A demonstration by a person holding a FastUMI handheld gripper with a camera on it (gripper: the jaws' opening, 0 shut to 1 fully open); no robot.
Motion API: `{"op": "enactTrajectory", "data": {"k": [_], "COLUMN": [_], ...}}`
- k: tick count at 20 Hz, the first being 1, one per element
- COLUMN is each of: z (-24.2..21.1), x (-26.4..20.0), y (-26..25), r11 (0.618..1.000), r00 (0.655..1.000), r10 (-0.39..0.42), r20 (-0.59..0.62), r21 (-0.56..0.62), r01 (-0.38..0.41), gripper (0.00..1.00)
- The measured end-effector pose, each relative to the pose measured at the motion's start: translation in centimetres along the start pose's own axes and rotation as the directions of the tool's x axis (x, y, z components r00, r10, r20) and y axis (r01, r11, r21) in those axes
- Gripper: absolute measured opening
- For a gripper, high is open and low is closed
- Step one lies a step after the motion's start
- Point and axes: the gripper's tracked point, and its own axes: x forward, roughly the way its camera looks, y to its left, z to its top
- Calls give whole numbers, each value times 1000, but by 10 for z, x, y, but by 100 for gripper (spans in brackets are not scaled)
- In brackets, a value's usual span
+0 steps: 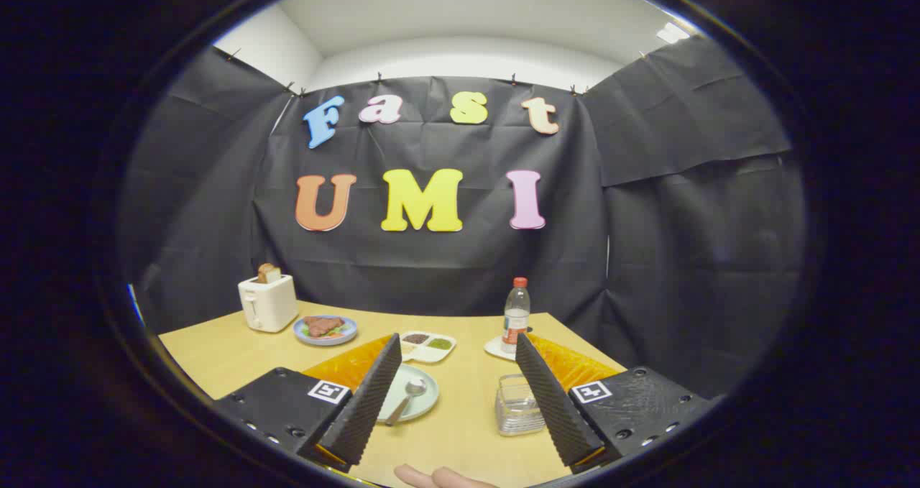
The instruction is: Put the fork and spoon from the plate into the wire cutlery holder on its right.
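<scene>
A pale green plate (422, 404) lies on the wooden table just inside my left finger, which covers its left part. A metal spoon (406, 399) rests on it, bowl pointing away from me; a fork, if any, is hidden behind the finger. The wire cutlery holder (517, 405) stands to the plate's right, partly behind my right finger. My gripper (458, 351) hovers above the table, open wide, with nothing between the fingers.
A white toaster (267, 302) with bread stands at the back left, beside a blue plate of food (325, 328). A divided sauce dish (427, 345) sits mid-table. A water bottle (515, 314) stands on a small dish. A person's fingertips (442, 477) show at the near edge.
</scene>
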Motion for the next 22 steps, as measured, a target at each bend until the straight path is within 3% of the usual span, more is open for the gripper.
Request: {"op": "enactTrajectory", "data": {"k": [6,15,22], "z": [-2,-10,-9], "x": [-18,-20,-21], "y": [56,45,53], "r11": [995,998,996], "r00": [995,998,995], "r10": [100,55,94], "r20": [-8,-30,-42], "r21": [-7,-1,15], "r01": [-100,-55,-93], "gripper": [95,95,95]}}
